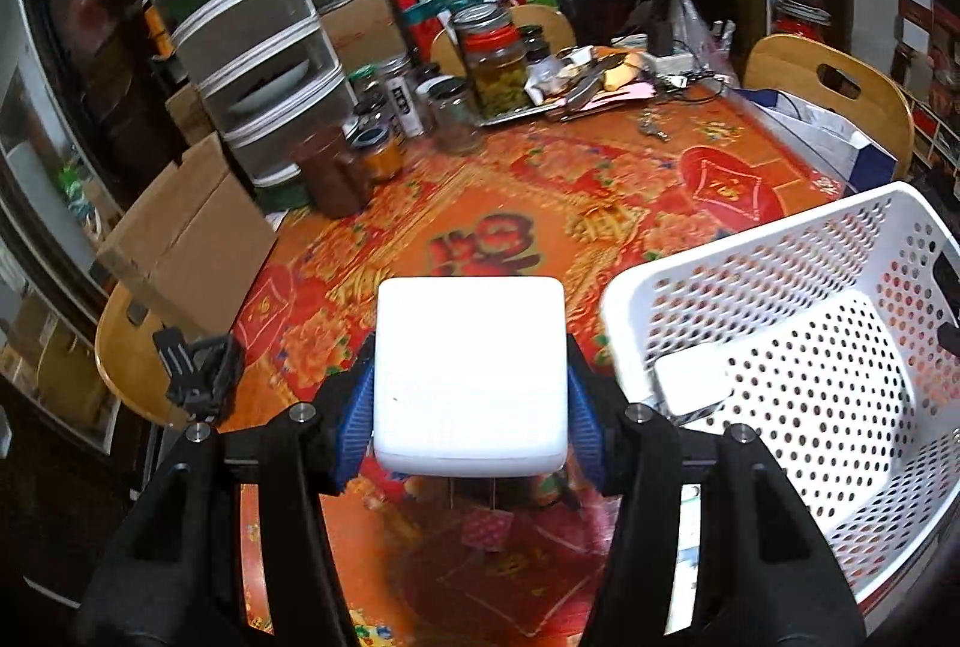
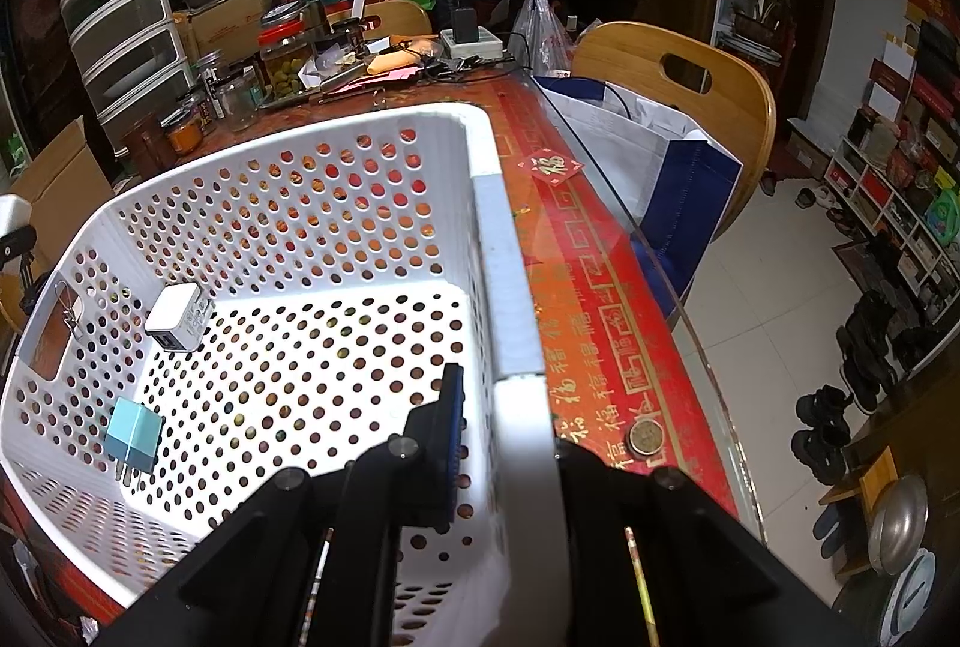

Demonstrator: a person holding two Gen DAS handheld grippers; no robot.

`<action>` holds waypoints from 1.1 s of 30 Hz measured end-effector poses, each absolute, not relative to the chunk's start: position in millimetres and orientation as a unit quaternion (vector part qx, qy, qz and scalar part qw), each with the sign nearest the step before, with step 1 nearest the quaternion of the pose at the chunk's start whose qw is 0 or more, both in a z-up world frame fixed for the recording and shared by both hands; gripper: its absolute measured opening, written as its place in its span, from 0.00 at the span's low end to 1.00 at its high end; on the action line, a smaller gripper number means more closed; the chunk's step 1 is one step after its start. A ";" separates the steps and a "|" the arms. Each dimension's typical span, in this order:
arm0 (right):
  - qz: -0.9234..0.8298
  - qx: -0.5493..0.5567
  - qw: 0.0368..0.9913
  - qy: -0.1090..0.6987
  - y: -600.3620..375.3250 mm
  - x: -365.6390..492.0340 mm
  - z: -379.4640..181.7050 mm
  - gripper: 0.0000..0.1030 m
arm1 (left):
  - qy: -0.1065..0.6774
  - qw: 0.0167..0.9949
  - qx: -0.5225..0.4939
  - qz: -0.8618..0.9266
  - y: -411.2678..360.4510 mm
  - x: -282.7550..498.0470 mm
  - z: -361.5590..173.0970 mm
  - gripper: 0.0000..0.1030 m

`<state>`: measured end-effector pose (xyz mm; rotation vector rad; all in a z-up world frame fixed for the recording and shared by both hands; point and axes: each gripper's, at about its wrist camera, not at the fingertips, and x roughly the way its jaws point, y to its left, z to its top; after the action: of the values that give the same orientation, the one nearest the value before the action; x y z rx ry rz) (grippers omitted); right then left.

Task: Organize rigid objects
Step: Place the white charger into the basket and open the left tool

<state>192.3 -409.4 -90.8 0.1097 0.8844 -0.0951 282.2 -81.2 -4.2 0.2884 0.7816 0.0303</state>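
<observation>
My left gripper point(image 1: 470, 384) is shut on a white square box point(image 1: 471, 377), its blue pads pressing the box's two sides above the red patterned tablecloth point(image 1: 480, 203). A white perforated basket point(image 1: 750, 227) stands just right of it. Seen from the right wrist, the basket point(image 2: 498, 239) holds a white USB charger point(image 2: 179, 317) and a light blue plug adapter point(image 2: 133, 434) near its left wall. My right gripper point(image 2: 519, 443) is shut on the basket's right wall, one finger inside and one outside.
Glass jars point(image 1: 498, 65), a plastic drawer tower point(image 1: 252, 47) and a cardboard box point(image 1: 186, 239) crowd the table's far and left sides. Wooden chairs point(image 2: 678, 107) stand around it, one holding a white and blue bag point(image 2: 660, 149). A coin point(image 2: 645, 436) lies near the glass edge.
</observation>
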 end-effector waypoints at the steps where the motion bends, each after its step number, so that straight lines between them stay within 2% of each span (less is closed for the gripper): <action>1: -0.045 0.053 0.901 0.427 -407.9 193.5 -91.2 0.08 | 0.379 0.914 0.143 0.010 -86.3 281.9 -2.8 0.51; 9: -0.040 0.053 0.902 0.426 -407.7 197.8 -93.2 0.08 | 0.381 0.906 0.183 -0.035 -142.0 279.4 0.5 0.51; 21: -0.035 0.056 0.902 0.426 -408.1 198.9 -94.0 0.08 | 0.420 0.866 0.247 -0.113 -224.7 283.5 -33.1 0.51; 33: -0.034 0.055 0.902 0.427 -407.5 198.7 -94.2 0.08 | 0.543 0.755 0.320 -0.181 -296.1 301.5 -100.2 0.51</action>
<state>198.7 -407.5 -94.2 0.1130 0.8834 -0.0703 301.5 -296.1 -100.2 0.6982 1.1837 -0.3952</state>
